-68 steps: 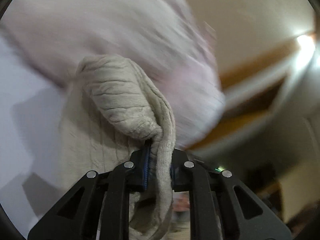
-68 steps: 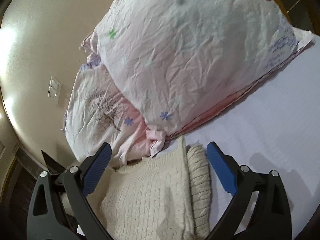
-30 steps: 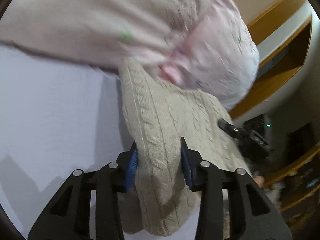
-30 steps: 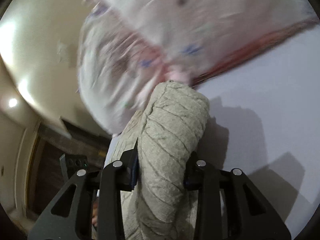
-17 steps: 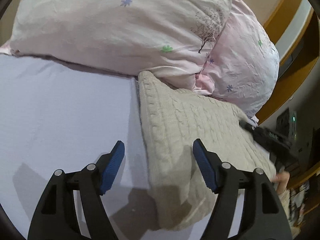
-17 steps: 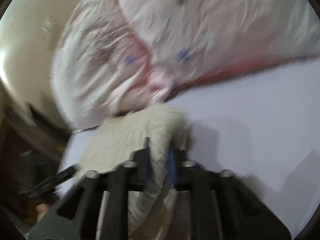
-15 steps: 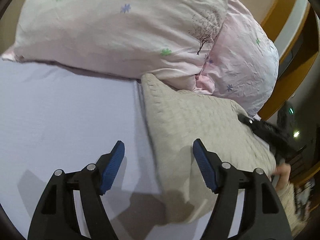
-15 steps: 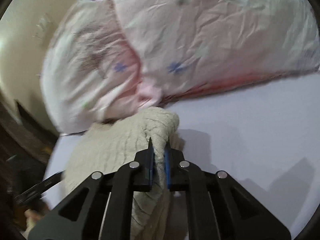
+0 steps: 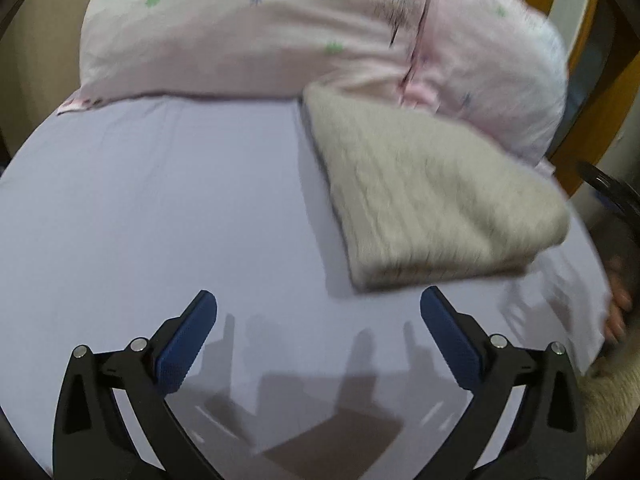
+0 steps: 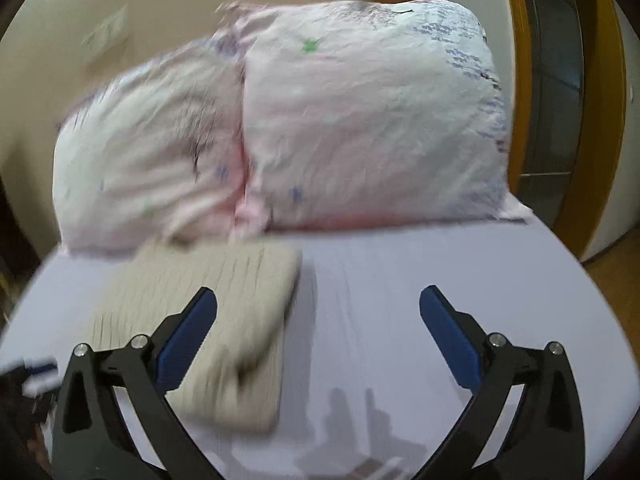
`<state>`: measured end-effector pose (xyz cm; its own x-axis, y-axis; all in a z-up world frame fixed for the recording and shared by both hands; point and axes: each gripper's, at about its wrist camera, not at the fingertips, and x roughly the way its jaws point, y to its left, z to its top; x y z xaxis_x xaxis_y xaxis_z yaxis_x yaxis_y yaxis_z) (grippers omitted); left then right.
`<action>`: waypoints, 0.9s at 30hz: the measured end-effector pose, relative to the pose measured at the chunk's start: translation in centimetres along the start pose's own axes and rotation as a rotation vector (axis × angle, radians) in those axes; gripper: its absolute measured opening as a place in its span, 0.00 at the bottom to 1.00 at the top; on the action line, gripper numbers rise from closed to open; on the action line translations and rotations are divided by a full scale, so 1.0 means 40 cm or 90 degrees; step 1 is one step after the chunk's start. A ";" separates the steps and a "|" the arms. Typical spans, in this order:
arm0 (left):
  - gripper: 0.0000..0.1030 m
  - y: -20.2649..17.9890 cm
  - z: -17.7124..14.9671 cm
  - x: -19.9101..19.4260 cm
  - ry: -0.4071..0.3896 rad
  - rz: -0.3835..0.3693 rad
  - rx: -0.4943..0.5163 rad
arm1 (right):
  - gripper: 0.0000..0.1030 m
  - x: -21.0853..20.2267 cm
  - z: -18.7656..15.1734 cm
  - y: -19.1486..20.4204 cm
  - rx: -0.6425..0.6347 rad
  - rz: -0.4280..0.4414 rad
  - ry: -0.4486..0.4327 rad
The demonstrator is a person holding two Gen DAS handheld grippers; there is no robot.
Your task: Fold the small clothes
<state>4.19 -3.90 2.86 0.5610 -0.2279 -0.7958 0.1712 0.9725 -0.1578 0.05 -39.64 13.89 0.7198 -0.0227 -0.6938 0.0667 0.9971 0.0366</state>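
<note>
Lavender sheet [image 9: 160, 208] — folded sweater [image 9: 420, 200] beside pink pillows [image 10: 360, 120].

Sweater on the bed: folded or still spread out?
Folded. The sweater lies as a compact rectangle with a doubled near edge on the sheet, free of both open grippers.

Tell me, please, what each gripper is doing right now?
Left gripper: open, holding nothing, short of the sweater.
Right gripper: open, holding nothing, sweater beside its left finger.

Left gripper [image 9: 318, 334], right gripper [image 10: 318, 330]: fingers spread, empty.
</note>
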 end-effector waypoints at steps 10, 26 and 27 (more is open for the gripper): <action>0.99 -0.082 -0.014 0.069 0.049 0.058 0.050 | 0.98 0.085 -0.162 0.193 -0.080 0.045 0.137; 0.99 -0.083 -0.020 0.085 0.022 0.085 0.075 | 0.98 0.125 -0.191 0.221 -0.076 0.025 0.181; 0.99 -0.085 -0.025 0.082 0.018 0.086 0.074 | 0.98 0.126 -0.191 0.221 -0.076 0.026 0.181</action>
<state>4.62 -7.89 0.21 0.5630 -0.0926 -0.8213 0.1895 0.9817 0.0192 -1.01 -30.37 5.24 0.4969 0.0218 -0.8675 -0.0518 0.9986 -0.0045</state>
